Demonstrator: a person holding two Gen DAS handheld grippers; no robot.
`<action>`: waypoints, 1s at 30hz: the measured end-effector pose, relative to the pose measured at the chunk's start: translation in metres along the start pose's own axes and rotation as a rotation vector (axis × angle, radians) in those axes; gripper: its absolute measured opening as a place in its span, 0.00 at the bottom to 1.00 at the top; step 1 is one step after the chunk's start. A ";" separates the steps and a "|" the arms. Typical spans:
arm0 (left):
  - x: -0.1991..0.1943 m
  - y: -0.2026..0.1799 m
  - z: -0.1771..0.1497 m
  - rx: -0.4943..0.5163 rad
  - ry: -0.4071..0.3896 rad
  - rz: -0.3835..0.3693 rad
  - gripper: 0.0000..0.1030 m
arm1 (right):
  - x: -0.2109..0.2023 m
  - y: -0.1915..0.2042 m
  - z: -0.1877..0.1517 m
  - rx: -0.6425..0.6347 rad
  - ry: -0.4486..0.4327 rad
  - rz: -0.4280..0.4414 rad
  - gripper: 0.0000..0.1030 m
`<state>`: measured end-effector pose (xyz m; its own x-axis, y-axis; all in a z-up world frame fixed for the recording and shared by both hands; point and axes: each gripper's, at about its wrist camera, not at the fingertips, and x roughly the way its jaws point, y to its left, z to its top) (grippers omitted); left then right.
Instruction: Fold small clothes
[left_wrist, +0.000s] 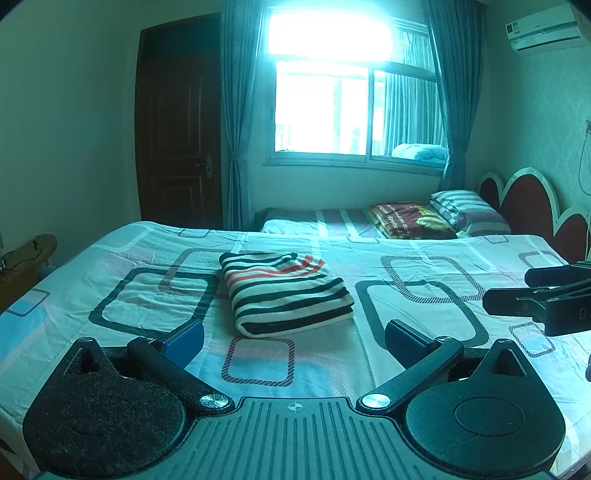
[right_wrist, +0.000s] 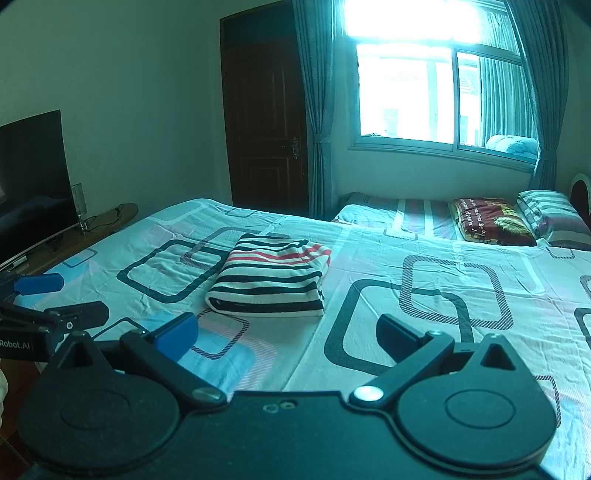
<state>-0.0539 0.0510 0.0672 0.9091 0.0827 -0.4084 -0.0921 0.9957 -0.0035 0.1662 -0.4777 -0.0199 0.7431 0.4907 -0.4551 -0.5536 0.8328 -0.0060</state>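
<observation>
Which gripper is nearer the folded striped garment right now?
Left, slightly. The left gripper is open just short of the striped garment, nearly centred on it. The right gripper, also open, sits back and off to its right.

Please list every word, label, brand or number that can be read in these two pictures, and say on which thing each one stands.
"Robot.AI": white letters on the black body of the left gripper, seen in the right wrist view.
"D": single letter on the black right gripper, cut by the frame edge.
Dark red printed cushion on the far bed: white lettering, too blurred to read surely.
White wall air conditioner: label and brand too small.
</observation>
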 end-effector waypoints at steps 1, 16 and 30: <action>0.000 0.000 0.000 0.001 0.001 -0.001 1.00 | 0.000 0.000 0.000 0.000 0.001 0.000 0.99; 0.001 0.003 0.002 -0.012 -0.024 -0.007 1.00 | 0.001 -0.003 -0.002 -0.010 0.006 0.002 0.99; -0.006 0.005 -0.001 -0.015 -0.047 0.006 1.00 | 0.000 -0.001 -0.001 -0.021 0.003 0.012 0.99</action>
